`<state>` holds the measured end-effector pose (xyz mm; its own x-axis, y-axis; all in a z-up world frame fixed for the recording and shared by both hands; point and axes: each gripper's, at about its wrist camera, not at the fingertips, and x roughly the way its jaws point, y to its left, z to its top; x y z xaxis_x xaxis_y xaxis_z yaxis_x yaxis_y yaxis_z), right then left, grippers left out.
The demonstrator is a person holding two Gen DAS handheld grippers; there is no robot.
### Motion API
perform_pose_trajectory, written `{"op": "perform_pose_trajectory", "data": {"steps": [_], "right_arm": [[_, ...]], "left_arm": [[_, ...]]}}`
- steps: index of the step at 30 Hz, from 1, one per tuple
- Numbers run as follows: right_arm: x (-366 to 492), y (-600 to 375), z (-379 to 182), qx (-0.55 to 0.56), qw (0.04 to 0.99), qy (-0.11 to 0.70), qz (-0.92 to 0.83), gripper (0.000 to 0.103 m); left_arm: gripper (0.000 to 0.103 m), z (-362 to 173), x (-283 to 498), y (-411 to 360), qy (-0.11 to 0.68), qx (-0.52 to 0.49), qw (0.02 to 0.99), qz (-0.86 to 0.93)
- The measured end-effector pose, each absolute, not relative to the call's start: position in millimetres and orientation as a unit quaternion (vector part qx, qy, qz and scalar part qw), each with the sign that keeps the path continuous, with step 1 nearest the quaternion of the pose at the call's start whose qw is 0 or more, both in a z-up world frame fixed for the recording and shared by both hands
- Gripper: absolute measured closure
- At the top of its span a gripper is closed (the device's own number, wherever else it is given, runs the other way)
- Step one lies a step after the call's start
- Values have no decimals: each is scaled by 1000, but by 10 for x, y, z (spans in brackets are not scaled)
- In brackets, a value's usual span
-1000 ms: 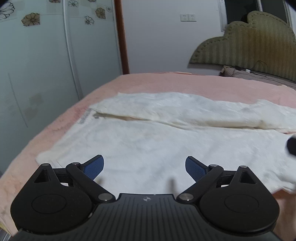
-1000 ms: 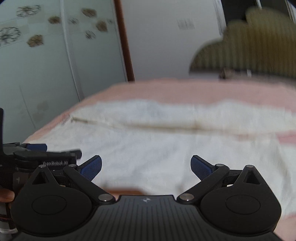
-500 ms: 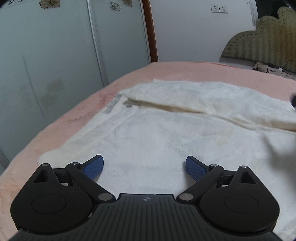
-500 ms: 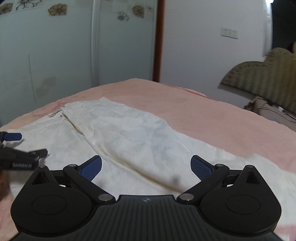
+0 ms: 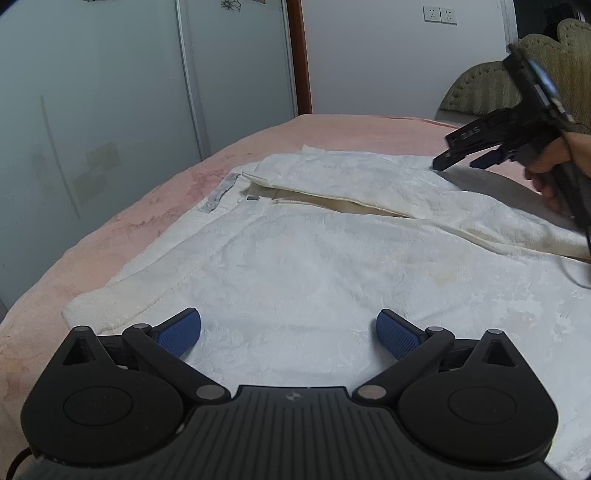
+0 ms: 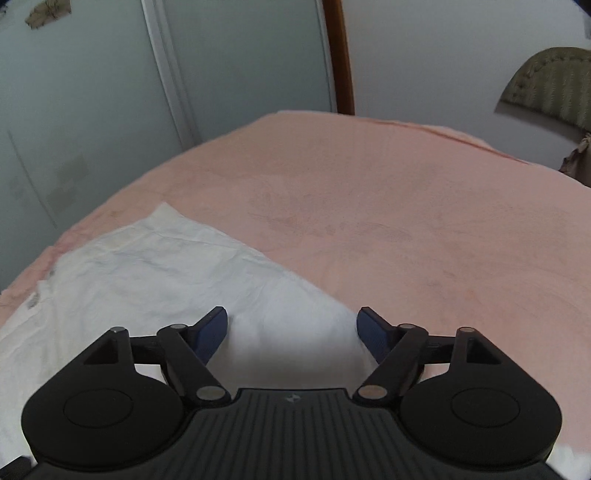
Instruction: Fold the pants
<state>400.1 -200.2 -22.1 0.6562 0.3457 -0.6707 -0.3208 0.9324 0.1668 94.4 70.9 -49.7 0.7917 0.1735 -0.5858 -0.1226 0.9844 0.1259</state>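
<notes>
- White pants [image 5: 332,266] lie spread flat on a bed covered by a pink blanket [image 5: 147,206], waistband toward the left edge of the bed, one leg lying partly over the other along a cream-coloured seam.
- A grey label [image 5: 218,193] shows at the waistband in the left wrist view.
- The left tool [image 5: 289,330] hovers low over the near part of the pants, its blue-padded fingers [image 5: 179,332] spread wide apart, nothing between them.
- The right tool [image 6: 291,328] sits over the far edge of the pants [image 6: 147,280], its fingers apart with white cloth lying between them; whether they touch the cloth cannot be told.
- In the left wrist view, the right tool [image 5: 454,157] appears at the far right, held in a hand [image 5: 554,166], its tips down at the far edge of the upper leg.
- Behind the bed stand frosted sliding wardrobe doors [image 5: 110,92], a brown door frame [image 5: 299,55], a white wall with two sockets [image 5: 439,15] and an olive padded headboard [image 5: 480,88].
</notes>
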Motion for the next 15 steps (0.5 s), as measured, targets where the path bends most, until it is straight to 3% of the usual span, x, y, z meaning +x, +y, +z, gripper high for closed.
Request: {"op": "perform_pose_trajectory", "data": {"steps": [2,4,6,8,12,15], "right_arm": [[4116,-1944,-284,8,903,381,199,28],[4166,-1925,-310,-1,900,380,215,40],[4152,-1919,-293,-5,897,375,233,69],[4081,-1893,-258,-19,901,362,239,80],[3678,-1638,-115,-123,920,299,222,85],[3197,-1293,34,-229,919,233,222,86]], "left_arm": [[0,-507,966,721,314,38,946,77],[0,-504,963,719,314,39,945,78],[0,-502,964,719,313,39,946,78],[0,-499,958,730,312,35,946,77],[3,-459,924,846,301,-1,951,65],[3,-380,862,1135,281,-89,954,54]]}}
